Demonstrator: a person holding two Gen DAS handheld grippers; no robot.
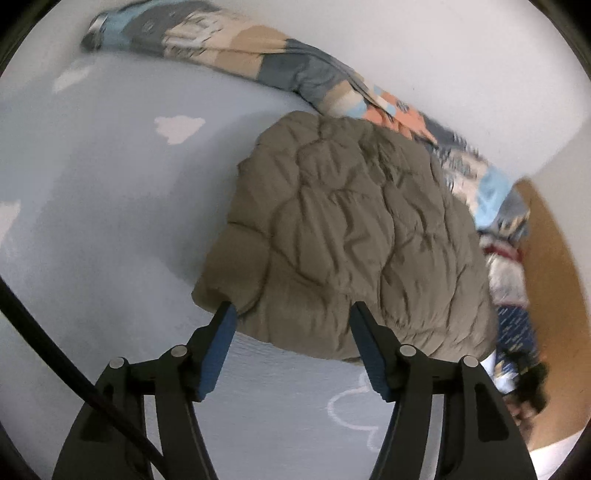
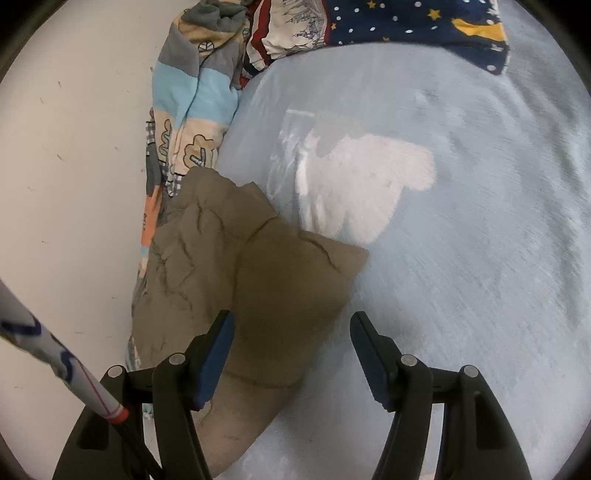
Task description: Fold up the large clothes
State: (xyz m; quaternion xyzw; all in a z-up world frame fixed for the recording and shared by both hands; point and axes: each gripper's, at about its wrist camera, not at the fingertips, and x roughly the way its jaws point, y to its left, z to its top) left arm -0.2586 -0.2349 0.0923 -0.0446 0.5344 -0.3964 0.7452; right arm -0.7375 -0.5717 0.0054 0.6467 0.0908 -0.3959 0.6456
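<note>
A brown quilted jacket [image 1: 343, 236] lies bundled on a pale blue bed sheet [image 1: 92, 221] printed with white clouds, its far edge against a patchwork quilt [image 1: 229, 48] that runs along the white wall [image 1: 443, 55].

In the left wrist view the left gripper [image 1: 291, 314] tilts down at the jacket's near hem. Its jaws stand well apart with nothing clamped; the left blue pad [image 1: 218, 350] is at the jacket's near left corner, but whether it touches cannot be told.

In the right wrist view the right gripper [image 2: 291, 321] also angles down, over the jacket's [image 2: 258, 288] near right part. Its jaws gape wide and grip nothing; the cloth passes under the left finger, while the right finger hangs over bare sheet [image 2: 480, 258].

Far off lies a navy star-print cloth [image 2: 406, 22]. A white patterned cable sleeve [image 2: 55, 362] crosses the near left corner.
</note>
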